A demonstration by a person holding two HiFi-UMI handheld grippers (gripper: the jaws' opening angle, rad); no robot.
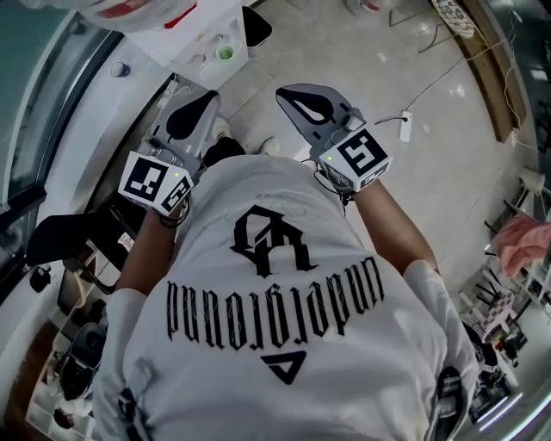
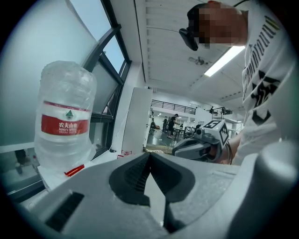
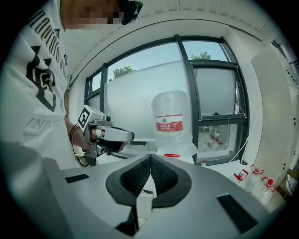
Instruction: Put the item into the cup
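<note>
Both grippers are raised in front of the person's chest, pointing away from the body. My left gripper (image 1: 207, 99) is shut, its dark pads meeting at the tip (image 2: 149, 155) with nothing between them. My right gripper (image 1: 288, 96) is also shut and empty, pads pressed together (image 3: 150, 157). Each one shows in the other's view, the right gripper (image 2: 202, 144) and the left gripper (image 3: 110, 135). A small cup with a green inside (image 1: 225, 53) stands on the white table (image 1: 202, 30) ahead. I cannot make out an item for the cup.
A large clear water bottle with a red label (image 2: 65, 121) (image 3: 172, 123) stands upside down by the window. A red object (image 1: 181, 15) lies on the table. A black chair (image 1: 73, 237) is at the left. A white cable and plug (image 1: 405, 127) lie on the floor, and small bottles (image 3: 243, 175) sit low right.
</note>
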